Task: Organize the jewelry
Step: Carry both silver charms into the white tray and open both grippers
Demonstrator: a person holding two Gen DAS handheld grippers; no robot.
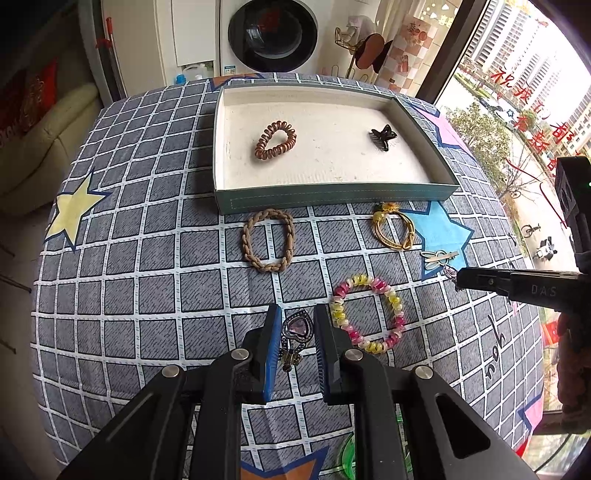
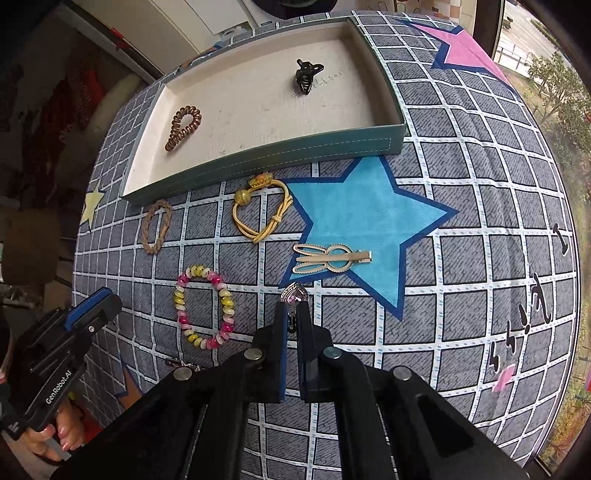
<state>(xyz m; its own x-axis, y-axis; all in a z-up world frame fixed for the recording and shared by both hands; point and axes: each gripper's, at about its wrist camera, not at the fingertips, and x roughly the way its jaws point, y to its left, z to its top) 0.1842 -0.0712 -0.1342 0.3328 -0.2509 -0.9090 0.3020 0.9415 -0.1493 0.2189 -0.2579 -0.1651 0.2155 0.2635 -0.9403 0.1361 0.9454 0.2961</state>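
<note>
A teal tray (image 1: 332, 195) (image 2: 266, 162) holds a brown coil hair tie (image 1: 275, 140) (image 2: 183, 127) and a black claw clip (image 1: 384, 137) (image 2: 307, 76). On the cloth lie a braided brown tie (image 1: 268, 240) (image 2: 157, 226), a yellow cord tie (image 1: 392, 225) (image 2: 260, 208), a rabbit clip (image 1: 441, 257) (image 2: 330, 257) and a pink-yellow coil tie (image 1: 367, 314) (image 2: 204, 306). My left gripper (image 1: 296, 321) is open around a purple heart clip (image 1: 297, 328) lying on the cloth. My right gripper (image 2: 291, 310) is shut on another purple heart clip (image 2: 294, 294).
The table has a grey checked cloth with a blue star (image 2: 369, 218) and a yellow star (image 1: 74, 206). A washing machine (image 1: 273, 33) stands beyond the far edge. A window (image 1: 517, 110) is on the right. A sofa (image 1: 37, 129) is on the left.
</note>
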